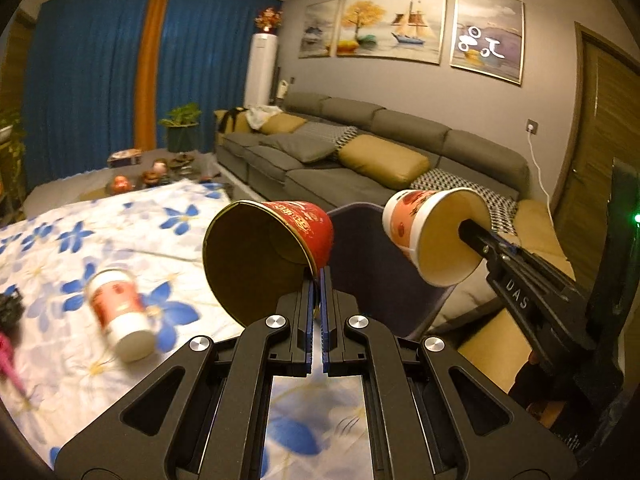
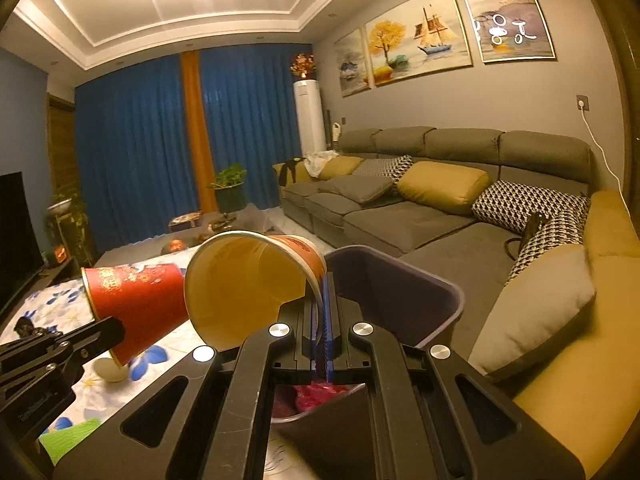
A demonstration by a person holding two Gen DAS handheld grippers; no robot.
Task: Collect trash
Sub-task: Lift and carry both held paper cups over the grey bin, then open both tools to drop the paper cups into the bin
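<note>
In the left wrist view my left gripper [image 1: 320, 276] is shut on the rim of a red paper cup [image 1: 276, 252], which is tipped with its mouth toward the camera. To its right my right gripper [image 1: 467, 229] is shut on the rim of a white and red paper cup [image 1: 424, 232]. Both cups hang near a dark bin [image 1: 376, 280]. In the right wrist view the right gripper [image 2: 322, 282] pinches its cup [image 2: 244, 280] over the bin's rim [image 2: 420, 272]. The left gripper [image 2: 114, 326] holds the red cup [image 2: 136, 304] at the left. A third cup [image 1: 120, 312] lies on the floral cloth [image 1: 60, 248].
A grey sofa [image 2: 400, 220] with yellow and patterned cushions runs along the right wall behind the bin. Pink trash [image 2: 320, 394] lies inside the bin. A black and pink object [image 1: 10, 320] sits at the cloth's left edge. Small items crowd the low table [image 1: 160, 172] beyond.
</note>
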